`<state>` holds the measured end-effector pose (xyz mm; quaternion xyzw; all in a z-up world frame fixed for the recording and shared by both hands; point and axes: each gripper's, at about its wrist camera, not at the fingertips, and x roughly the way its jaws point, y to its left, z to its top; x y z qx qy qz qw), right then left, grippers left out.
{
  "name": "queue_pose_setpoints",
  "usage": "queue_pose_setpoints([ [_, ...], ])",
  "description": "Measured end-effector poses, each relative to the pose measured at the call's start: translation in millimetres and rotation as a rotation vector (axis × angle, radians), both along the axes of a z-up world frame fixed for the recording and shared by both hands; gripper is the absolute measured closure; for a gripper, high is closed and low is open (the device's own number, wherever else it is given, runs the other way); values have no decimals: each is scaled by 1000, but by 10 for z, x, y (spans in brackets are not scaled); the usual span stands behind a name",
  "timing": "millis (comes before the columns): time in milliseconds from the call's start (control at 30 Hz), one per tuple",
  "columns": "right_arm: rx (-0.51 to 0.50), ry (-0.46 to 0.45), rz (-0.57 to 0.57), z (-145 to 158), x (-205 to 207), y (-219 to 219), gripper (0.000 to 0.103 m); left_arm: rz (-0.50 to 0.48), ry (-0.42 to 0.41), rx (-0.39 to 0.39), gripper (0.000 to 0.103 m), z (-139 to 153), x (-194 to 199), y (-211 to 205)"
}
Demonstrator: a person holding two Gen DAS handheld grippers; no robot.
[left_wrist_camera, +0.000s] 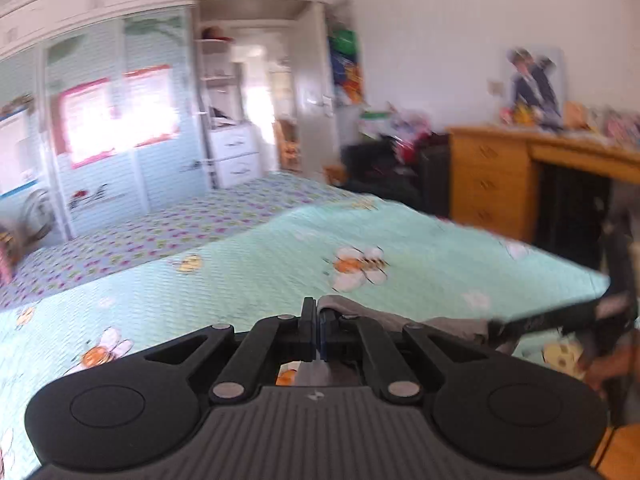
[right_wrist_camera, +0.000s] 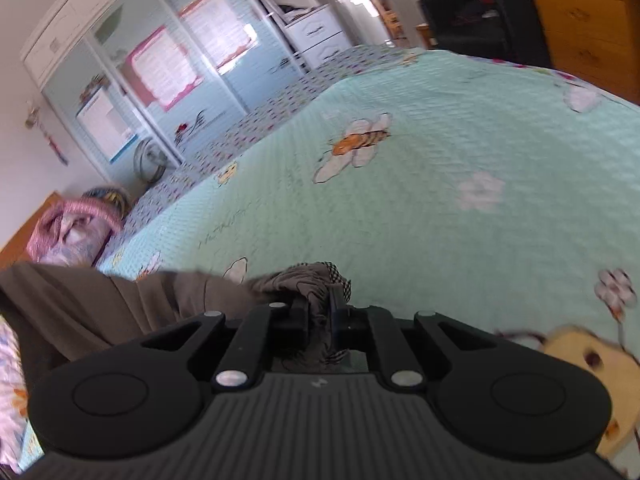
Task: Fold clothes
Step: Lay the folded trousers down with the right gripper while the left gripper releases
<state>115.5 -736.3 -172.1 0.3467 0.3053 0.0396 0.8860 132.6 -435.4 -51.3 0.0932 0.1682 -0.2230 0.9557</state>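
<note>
Between the closed fingers of the right gripper (right_wrist_camera: 320, 312): pinching a bunched edge of the grey-brown garment (right_wrist_camera: 120, 308), checked lining showing, cloth trailing off leftward and hanging clear above the mint bee-print bedspread (right_wrist_camera: 440, 200). Left gripper (left_wrist_camera: 316, 328) likewise clamping shut on a thin grey edge of the same cloth, both tools riding low and level over the bed, tilted slightly, views blurring. Judging stage: garment lifted and stretching between two grips, no finished fold showing; spreading out or carrying a fold over, cannot tell.
</note>
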Motion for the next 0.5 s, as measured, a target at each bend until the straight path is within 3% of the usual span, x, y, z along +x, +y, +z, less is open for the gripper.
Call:
queue_pose_setpoints([
  [67,22,-16,5,13,94,1,73,30,46,-2,102,-71,-25,95],
  [200,68,-50,14,39,267,5,73,78,170,-12,102,-313,-24,298],
  [333,146,-160,-43,126,-209,116,71,65,202,-56,102,-318,-131,404],
  [367,153,-176,-54,140,-315,132,65,52,198,-62,102,-296,-164,399],
  [433,160,-111,-125,113,-460,119,52,24,190,-73,102,-262,-221,361],
  [500,171,-20,-168,61,-539,128,52,-10,179,-67,102,-233,-281,265],
])
